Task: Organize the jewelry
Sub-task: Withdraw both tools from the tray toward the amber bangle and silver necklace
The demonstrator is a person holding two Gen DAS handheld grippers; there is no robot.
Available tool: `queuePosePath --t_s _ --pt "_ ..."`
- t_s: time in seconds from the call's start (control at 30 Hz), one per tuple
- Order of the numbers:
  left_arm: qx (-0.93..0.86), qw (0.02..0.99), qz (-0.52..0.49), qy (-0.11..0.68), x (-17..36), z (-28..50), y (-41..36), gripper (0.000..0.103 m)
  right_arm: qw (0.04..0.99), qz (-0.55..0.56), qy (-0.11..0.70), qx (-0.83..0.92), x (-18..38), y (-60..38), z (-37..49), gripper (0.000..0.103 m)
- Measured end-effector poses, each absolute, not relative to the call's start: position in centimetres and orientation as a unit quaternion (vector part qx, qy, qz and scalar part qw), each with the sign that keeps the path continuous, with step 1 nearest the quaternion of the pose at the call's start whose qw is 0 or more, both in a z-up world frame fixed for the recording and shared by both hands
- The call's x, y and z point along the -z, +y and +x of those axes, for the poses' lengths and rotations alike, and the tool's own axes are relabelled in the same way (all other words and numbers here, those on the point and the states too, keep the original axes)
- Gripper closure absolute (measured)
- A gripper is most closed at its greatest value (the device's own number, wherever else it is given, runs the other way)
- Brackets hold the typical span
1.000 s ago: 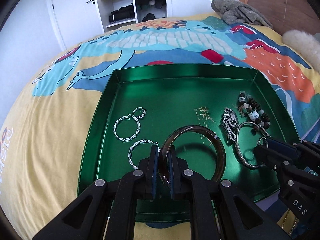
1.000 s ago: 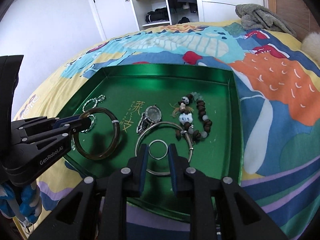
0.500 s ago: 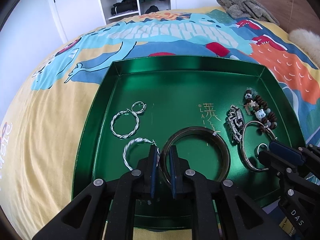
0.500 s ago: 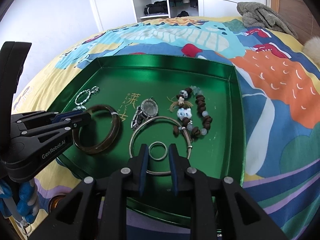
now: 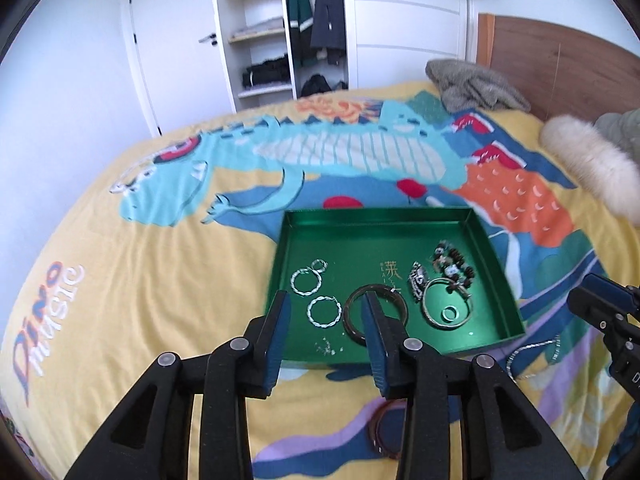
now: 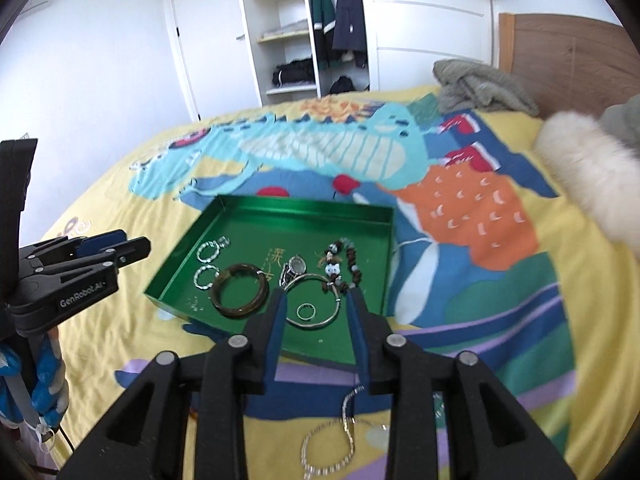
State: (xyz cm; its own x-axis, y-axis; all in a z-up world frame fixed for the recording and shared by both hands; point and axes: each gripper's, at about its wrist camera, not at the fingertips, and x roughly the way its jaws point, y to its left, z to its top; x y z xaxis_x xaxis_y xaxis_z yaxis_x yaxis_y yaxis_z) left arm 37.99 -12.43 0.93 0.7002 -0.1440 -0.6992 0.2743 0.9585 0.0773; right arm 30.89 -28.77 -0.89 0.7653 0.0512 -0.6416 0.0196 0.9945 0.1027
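Note:
A green tray (image 5: 496, 264) (image 6: 172, 280) lies on the bed. In it lie a dark brown bangle (image 5: 352, 326) (image 6: 240, 290), twisted silver hoops (image 5: 306, 282) (image 6: 208, 252), a watch (image 5: 418, 280) (image 6: 296, 266), a beaded bracelet (image 5: 454, 262) (image 6: 348, 262), a silver bangle (image 5: 432, 316) (image 6: 316, 322) and a small ring (image 5: 450, 313) (image 6: 306, 312). My left gripper (image 5: 326, 320) is open and empty, above the tray's near edge. My right gripper (image 6: 318, 312) is open and empty, also drawn back above the near edge. A silver chain necklace (image 6: 340, 436) (image 5: 532, 354) lies on the bedspread before the tray.
The bedspread (image 5: 140, 280) is yellow with a dinosaur print. Another brown bangle (image 5: 378, 428) lies on it near me. A grey garment (image 5: 476, 84) and a white fur pillow (image 5: 592, 164) lie by the wooden headboard (image 6: 568, 56). An open wardrobe (image 6: 304, 28) stands behind.
Both grippers opened, letting go of the brown bangle and the small ring in the tray, and pulled back and up away from the tray.

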Motion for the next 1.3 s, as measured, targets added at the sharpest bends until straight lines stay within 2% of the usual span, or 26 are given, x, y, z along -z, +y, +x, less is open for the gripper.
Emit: queuePosePath --t_s 0.2,0.37,0.8,1.17,1.3 --pt "0.1 0.934 0.088 0.331 -6.0 32.5 -10.2 0.058 0.95 0.056 0.307 0.002 -3.9 -28.3 24.4 0.072" --pt "0.097 0.942 0.081 0.311 -8.3 27.8 -8.1 0.057 0.956 0.065 0.285 0.008 -6.1 -27.7 19.7 0.072" --pt "0.086 0.95 0.066 0.292 -10.3 20.9 -4.2 0.057 0.963 0.054 0.263 -0.002 -8.3 -24.5 11.6 0.072" --pt "0.087 0.954 0.059 0.28 -10.9 18.9 -3.2 0.056 0.967 0.051 0.248 -0.004 -9.4 -24.1 8.9 0.071" --pt "0.087 0.952 0.059 0.287 -10.0 18.8 -3.1 0.054 0.966 0.054 0.254 0.0 -8.8 -24.3 8.7 0.068"
